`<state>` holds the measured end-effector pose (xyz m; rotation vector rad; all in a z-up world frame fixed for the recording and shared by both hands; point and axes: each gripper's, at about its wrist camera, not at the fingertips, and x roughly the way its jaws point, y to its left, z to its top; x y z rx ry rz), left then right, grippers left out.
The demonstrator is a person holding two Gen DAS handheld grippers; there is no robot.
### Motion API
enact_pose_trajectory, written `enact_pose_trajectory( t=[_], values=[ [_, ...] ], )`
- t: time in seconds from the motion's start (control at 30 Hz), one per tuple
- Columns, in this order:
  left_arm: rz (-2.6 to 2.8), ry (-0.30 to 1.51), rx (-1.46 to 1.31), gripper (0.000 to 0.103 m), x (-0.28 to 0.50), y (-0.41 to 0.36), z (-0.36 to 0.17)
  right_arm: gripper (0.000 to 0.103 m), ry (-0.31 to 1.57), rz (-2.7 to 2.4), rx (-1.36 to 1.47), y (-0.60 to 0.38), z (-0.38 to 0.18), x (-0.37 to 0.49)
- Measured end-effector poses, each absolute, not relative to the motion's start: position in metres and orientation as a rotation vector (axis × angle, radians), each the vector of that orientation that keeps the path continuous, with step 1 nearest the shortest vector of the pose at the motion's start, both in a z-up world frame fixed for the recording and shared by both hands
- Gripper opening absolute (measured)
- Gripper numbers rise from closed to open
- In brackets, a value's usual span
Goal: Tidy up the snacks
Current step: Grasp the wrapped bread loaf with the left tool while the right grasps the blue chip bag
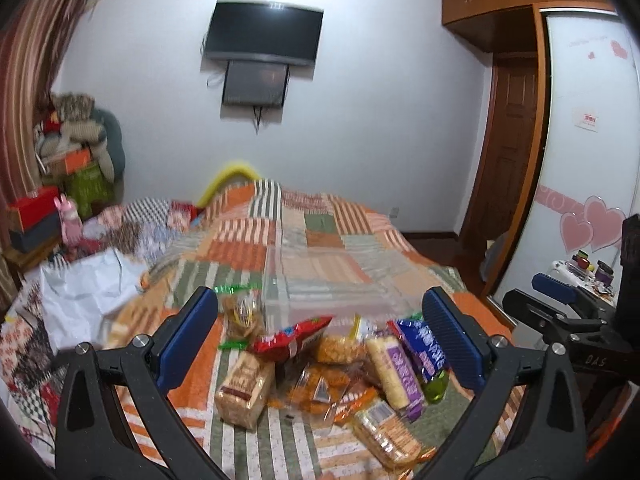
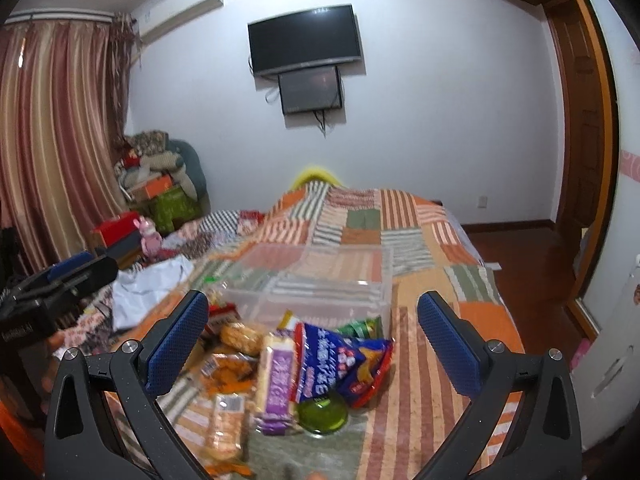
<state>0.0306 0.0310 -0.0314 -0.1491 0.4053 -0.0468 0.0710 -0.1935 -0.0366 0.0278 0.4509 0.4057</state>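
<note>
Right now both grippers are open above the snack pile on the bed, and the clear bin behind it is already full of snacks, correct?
Not quite. The clear bin is empty, as the right wrist view shows. Both the left gripper and right gripper are open above the snack pile.

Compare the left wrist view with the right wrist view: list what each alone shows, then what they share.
Left wrist only: the wardrobe door with pink hearts, a red snack bag, and the right claw at its edge.
Right wrist only: the air conditioner, the full striped curtain.
Both: the wall TV, patchwork bedspread, clear plastic bin, purple-labelled pack, blue bag, and open claws.
</note>
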Motion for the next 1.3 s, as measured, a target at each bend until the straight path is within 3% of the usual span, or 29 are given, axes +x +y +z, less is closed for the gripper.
enact_pose_trajectory(
  t=[0.17,0.27,0.5,0.67,1.1,1.3],
  values=[
    [-0.001,0.488,-0.143,0.101,0.044,0.042,-0.055,0.103,0.553,0.409,0.031,-0.199,-0.058,0.087],
    [0.01,0.562,-0.13,0.088,0.054,0.047,-0.069,0.103,0.616,0.398,0.046,-0.203,-0.072,0.097],
    [-0.01,0.722,-0.136,0.08,0.074,0.058,-0.105,0.099,0.714,0.436,0.087,-0.205,-0.09,0.105],
    [-0.008,0.827,-0.132,0.068,0.087,0.067,-0.127,0.095,0.738,0.451,0.085,-0.2,-0.096,0.115],
    [-0.026,0.925,-0.174,0.057,0.11,0.076,-0.152,0.095,0.835,0.443,0.106,-0.193,-0.113,0.145],
    [-0.017,0.958,-0.209,0.046,0.12,0.082,-0.162,0.096,0.911,0.469,0.144,-0.191,-0.126,0.155]
  ],
)
